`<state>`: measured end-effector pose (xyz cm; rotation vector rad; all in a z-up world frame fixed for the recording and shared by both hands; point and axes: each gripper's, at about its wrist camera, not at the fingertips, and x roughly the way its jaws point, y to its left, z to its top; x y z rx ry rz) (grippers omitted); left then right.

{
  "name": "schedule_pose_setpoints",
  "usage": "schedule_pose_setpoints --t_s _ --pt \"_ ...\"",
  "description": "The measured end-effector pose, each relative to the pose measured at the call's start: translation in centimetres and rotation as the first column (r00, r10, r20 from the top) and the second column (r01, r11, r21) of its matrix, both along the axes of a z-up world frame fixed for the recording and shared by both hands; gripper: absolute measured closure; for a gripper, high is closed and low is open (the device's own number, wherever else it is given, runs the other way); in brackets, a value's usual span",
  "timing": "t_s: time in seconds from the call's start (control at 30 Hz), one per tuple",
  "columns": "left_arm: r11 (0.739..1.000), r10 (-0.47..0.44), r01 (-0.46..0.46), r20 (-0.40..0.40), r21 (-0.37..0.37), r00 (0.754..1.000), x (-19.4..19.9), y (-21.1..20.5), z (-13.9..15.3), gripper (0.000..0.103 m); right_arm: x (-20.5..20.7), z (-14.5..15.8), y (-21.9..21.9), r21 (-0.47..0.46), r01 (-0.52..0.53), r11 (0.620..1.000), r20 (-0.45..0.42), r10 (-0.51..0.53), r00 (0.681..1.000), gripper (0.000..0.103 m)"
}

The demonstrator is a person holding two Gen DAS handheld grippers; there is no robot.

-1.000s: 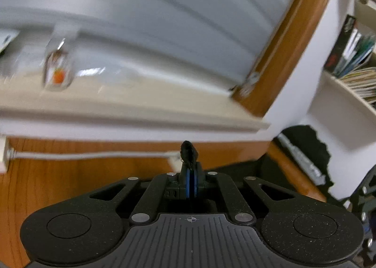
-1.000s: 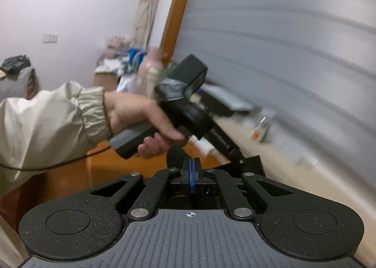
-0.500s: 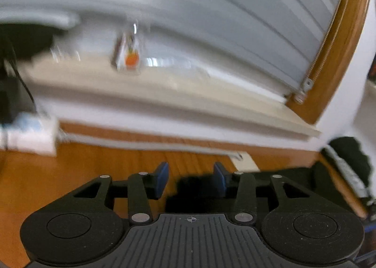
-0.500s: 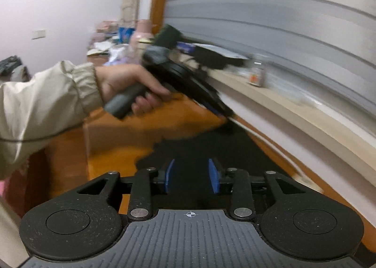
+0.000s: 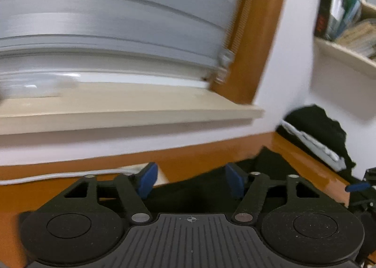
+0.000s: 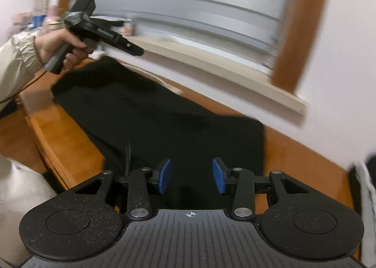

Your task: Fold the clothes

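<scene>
Right wrist view: black garment lies flat on the table. Right gripper gapes empty above it; left gripper, jaws just widening, holds nothing. Soft, limp cloth — pinch an edge or corner.

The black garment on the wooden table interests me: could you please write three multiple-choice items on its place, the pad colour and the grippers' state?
1. Where does the black garment lie?
A. spread on the wooden table
B. on the window sill
C. on the bookshelf

2. What colour are the pads on the right gripper's fingers?
A. red
B. blue
C. white

3. How do both grippers stand?
A. both shut on cloth
B. one shut
C. both open, nothing clamped

Answers: 1 A, the cloth lies flat across the tabletop; 2 B, blue pads show; 3 C, the left gripper and the right show clear gaps.
</scene>
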<state>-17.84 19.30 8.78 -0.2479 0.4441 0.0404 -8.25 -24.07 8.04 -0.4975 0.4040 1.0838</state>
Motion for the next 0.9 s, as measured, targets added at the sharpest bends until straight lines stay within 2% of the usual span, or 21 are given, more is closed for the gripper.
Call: schedule_pose_setpoints --t_s 0.13,0.2,0.3,0.33,0.4,0.47,0.5,0.57,0.63,0.8,0.9 --pt "0.997 -0.08 0.08 -0.027 0.014 0.996 4.6 -2.8 -1.9 0.033 0.3 0.0 -3.1 0.025 0.041 0.999 -0.033 -0.041 0.999 0.062" --pt "0.993 -0.1 0.102 -0.044 0.055 0.994 6.5 -3.7 -3.1 0.033 -0.2 1.1 -4.7 0.045 0.059 0.997 -0.039 -0.057 0.998 0.062" --pt "0.989 -0.12 0.126 -0.075 0.081 0.99 7.9 -4.0 -5.1 0.033 -2.0 4.3 -7.8 0.06 0.102 0.993 0.015 -0.103 0.995 0.061" --pt "0.989 -0.123 0.129 -0.081 0.077 0.989 7.9 -3.9 -5.7 0.033 -2.9 5.7 -9.0 0.068 0.121 0.99 0.032 -0.123 0.992 0.059" --pt "0.991 -0.118 0.124 -0.092 0.059 0.989 8.1 -3.4 -6.8 0.033 -4.0 7.6 -10.7 0.068 0.157 0.985 0.082 -0.162 0.983 0.048" --pt "0.994 -0.108 0.111 -0.109 0.023 0.988 8.4 -2.7 -7.5 0.033 -4.8 8.8 -12.1 0.056 0.192 0.98 0.139 -0.198 0.97 0.035" --pt "0.994 -0.107 0.108 -0.106 0.01 0.989 8.3 -2.5 -7.5 0.033 -4.7 8.7 -12.3 0.061 0.204 0.977 0.144 -0.211 0.967 0.035" --pt "0.994 -0.105 0.105 -0.103 -0.003 0.989 8.2 -2.1 -7.4 0.033 -4.1 7.7 -12.3 0.081 0.223 0.971 0.13 -0.232 0.964 0.035" --pt "0.995 -0.1 0.101 -0.104 0.008 0.99 8.1 -2.1 -7.4 0.033 -3.2 5.1 -10.7 0.082 0.188 0.979 0.101 -0.196 0.975 0.036" --pt "0.995 -0.095 0.097 -0.11 0.014 0.989 8.1 -2.1 -7.3 0.033 -1.1 -3.3 -4.9 0.096 0.131 0.987 0.067 -0.138 0.988 0.056" --pt "0.996 -0.088 0.09 -0.108 0.009 0.99 8.1 -1.9 -7.3 0.033 -0.1 -6.2 -3.1 0.102 0.124 0.987 0.062 -0.13 0.99 0.057"
